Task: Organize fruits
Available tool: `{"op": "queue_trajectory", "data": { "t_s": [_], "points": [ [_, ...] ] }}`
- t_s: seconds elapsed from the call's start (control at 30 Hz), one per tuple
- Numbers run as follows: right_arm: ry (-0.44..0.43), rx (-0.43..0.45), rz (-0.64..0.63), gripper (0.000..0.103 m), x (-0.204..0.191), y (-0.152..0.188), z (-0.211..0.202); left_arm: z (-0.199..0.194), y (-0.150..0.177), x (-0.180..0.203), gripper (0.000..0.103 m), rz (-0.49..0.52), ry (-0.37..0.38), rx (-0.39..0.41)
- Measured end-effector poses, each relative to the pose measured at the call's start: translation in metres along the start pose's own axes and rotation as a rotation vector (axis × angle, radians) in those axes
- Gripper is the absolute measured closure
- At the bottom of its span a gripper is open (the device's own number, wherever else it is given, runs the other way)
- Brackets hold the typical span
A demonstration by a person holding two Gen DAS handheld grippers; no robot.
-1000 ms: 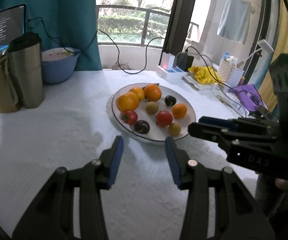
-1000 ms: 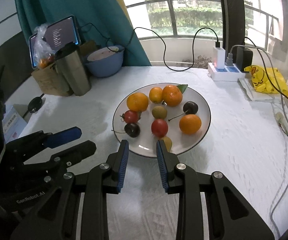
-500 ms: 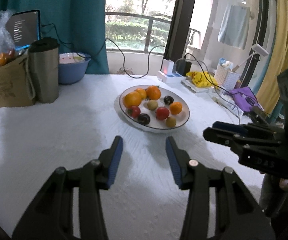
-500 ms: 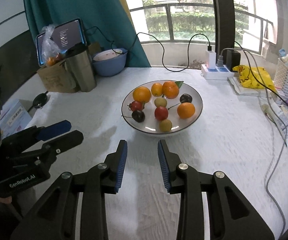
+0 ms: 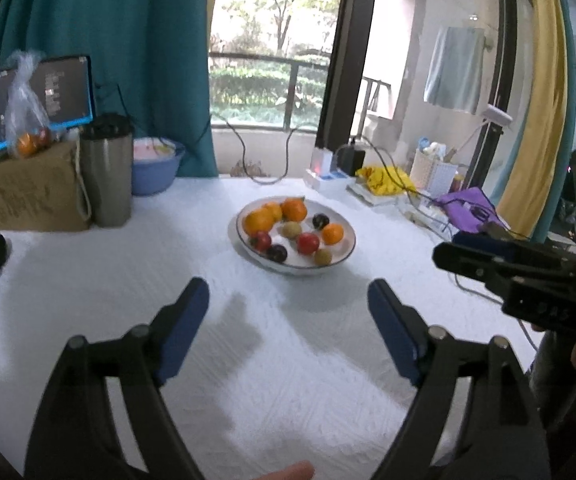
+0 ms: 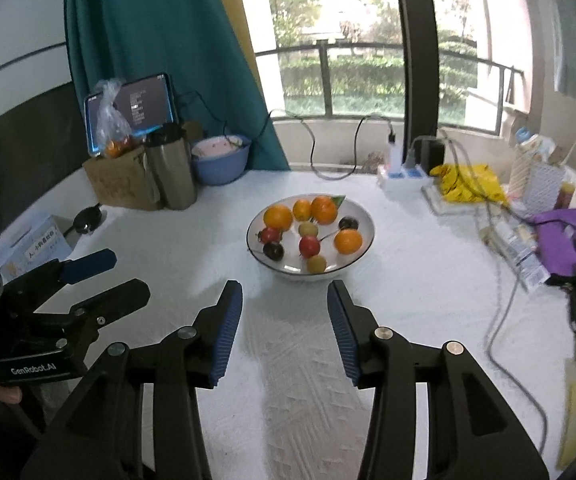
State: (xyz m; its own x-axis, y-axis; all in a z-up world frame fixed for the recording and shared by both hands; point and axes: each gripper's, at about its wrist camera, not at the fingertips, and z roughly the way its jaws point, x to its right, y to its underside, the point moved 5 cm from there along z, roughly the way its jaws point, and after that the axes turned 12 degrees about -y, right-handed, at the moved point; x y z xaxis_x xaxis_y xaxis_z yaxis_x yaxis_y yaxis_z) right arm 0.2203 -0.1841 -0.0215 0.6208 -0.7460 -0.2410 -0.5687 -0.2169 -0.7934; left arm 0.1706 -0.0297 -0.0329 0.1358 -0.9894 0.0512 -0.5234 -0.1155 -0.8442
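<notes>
A white plate (image 5: 346,248) (image 6: 364,216) sits mid-table, holding several fruits: oranges (image 5: 258,221) (image 6: 277,217), red tomatoes (image 5: 308,243) (image 6: 309,245), dark cherries (image 5: 277,253) and small yellow-green fruits (image 6: 316,264). My left gripper (image 5: 288,322) is open wide and empty, above the cloth well short of the plate. My right gripper (image 6: 284,314) is open and empty, just in front of the plate. Each gripper shows in the other's view: the right one at the right of the left wrist view (image 5: 484,252), the left one at the left of the right wrist view (image 6: 99,280).
At the back left stand a steel tumbler (image 5: 106,170) (image 6: 171,168), a cardboard box (image 5: 31,192), a bag of fruit (image 5: 27,116), a tablet (image 6: 143,108) and a blue bowl (image 6: 219,158). At the right are a power strip (image 6: 402,176), cables (image 6: 500,300), a yellow bag (image 6: 468,182), a purple pouch (image 6: 564,240).
Both grippers have pulled back from the plate and risen, so the plate looks smaller and farther. Both sets of fingers have opened wider, the left most.
</notes>
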Motion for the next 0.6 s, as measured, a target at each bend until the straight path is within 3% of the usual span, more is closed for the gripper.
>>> {"op": "queue_trajectory", "data": {
  "t_s": [0.1, 0.13, 0.17, 0.2, 0.6],
  "points": [
    [0.032, 0.039, -0.021, 0.05, -0.004, -0.006, -0.017, -0.015, -0.009, 0.001, 0.012, 0.005, -0.024, 0.038],
    [0.038, 0.054, -0.026, 0.042, -0.006, -0.008, -0.024, -0.019, -0.011, 0.002, 0.012, 0.004, -0.027, 0.045],
    [0.039, 0.067, -0.029, 0.026, -0.007, -0.009, -0.03, -0.023, -0.014, 0.003, 0.012, 0.003, -0.034, 0.048],
    [0.042, 0.083, -0.031, 0.022, -0.009, -0.011, -0.037, -0.027, -0.017, 0.004, 0.012, 0.003, -0.041, 0.051],
    [0.112, 0.221, -0.087, 0.021, -0.028, -0.024, -0.103, -0.083, -0.039, 0.018, 0.012, 0.04, -0.063, 0.171]
  ]
}}
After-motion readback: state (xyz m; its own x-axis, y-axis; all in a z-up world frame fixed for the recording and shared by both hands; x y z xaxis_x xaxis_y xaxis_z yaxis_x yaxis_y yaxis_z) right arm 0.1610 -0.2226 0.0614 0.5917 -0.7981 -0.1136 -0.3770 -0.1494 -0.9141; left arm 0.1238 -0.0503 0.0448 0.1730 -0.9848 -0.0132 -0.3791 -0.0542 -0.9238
